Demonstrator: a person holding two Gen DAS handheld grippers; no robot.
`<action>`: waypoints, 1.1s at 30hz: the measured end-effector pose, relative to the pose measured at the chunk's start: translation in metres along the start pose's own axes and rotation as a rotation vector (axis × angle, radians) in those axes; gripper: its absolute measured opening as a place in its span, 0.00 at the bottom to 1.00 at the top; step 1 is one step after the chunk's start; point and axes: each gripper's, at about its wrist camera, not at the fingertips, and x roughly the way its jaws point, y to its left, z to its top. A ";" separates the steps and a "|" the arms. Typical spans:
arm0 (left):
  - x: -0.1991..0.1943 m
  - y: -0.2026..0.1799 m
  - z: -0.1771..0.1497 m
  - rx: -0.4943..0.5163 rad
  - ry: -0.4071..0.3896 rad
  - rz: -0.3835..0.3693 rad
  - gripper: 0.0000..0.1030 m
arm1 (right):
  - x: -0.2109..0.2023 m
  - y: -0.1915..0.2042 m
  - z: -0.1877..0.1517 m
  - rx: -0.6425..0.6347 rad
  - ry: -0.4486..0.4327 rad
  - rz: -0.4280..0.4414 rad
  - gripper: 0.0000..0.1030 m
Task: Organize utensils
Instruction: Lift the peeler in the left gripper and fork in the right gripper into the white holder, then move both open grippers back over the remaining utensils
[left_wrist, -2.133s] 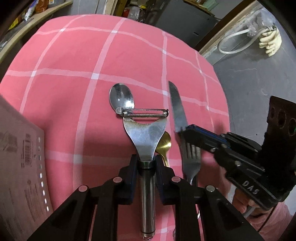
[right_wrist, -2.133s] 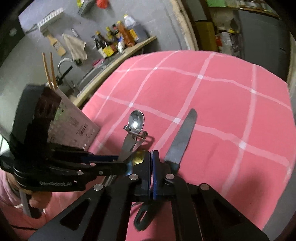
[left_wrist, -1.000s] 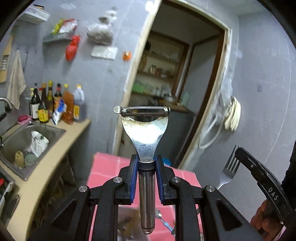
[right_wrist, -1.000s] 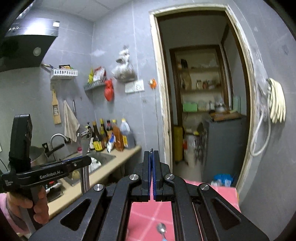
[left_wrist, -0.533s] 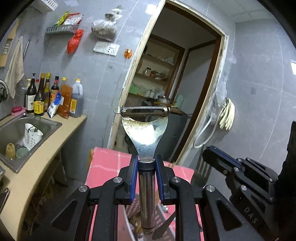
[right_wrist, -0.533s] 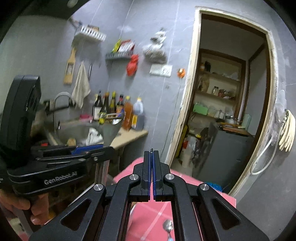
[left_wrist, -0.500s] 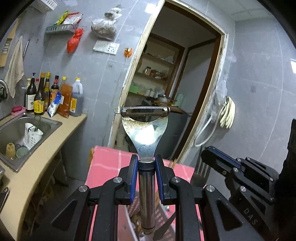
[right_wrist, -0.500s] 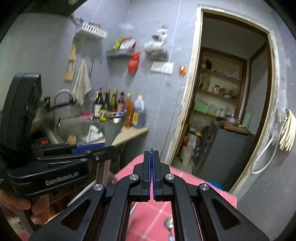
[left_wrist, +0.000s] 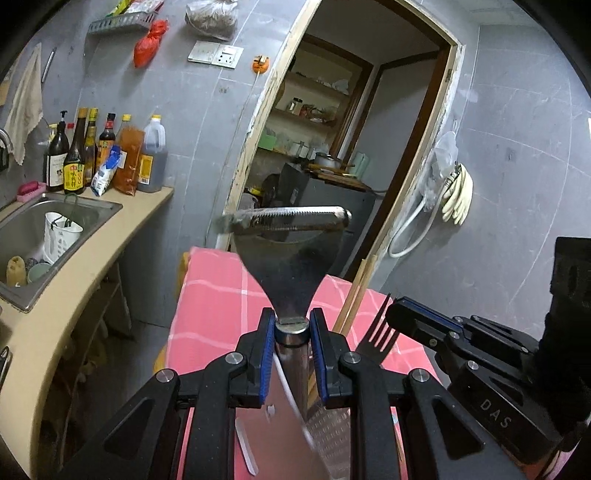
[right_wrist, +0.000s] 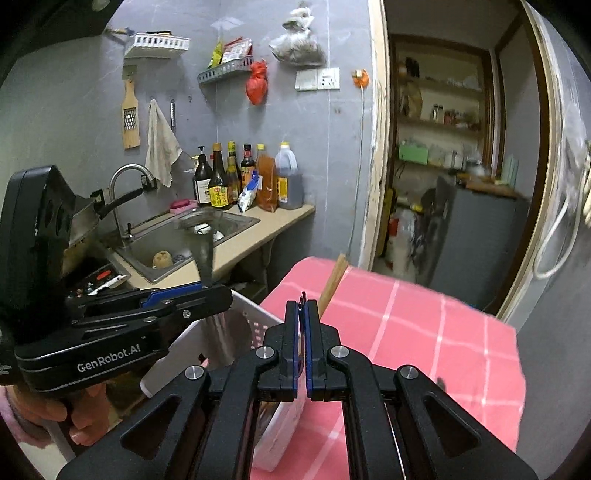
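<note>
Left hand-held gripper (left_wrist: 291, 345) clamped on the peeler (left_wrist: 288, 254) at the neck of its handle, blade end up — same grip as a second ago, but lower, with more pink checked counter (left_wrist: 214, 295) in view. Right hand-held gripper (right_wrist: 303, 334) pressed shut on the fork (left_wrist: 376, 338), tines up and just right of the peeler, no longer raised against the wall. Both now over the white basket (right_wrist: 255, 321) at the near left edge of the counter — chopsticks (left_wrist: 356, 291) leaning out of it.
</note>
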 end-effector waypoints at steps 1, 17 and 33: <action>0.000 0.000 -0.001 0.000 0.005 -0.005 0.18 | 0.001 -0.001 -0.001 0.009 0.000 0.005 0.04; -0.017 -0.010 0.008 -0.005 -0.015 0.004 0.64 | -0.035 -0.048 0.006 0.165 -0.082 -0.017 0.35; -0.034 -0.086 0.010 0.039 -0.076 -0.018 0.94 | -0.103 -0.135 -0.035 0.269 -0.126 -0.196 0.80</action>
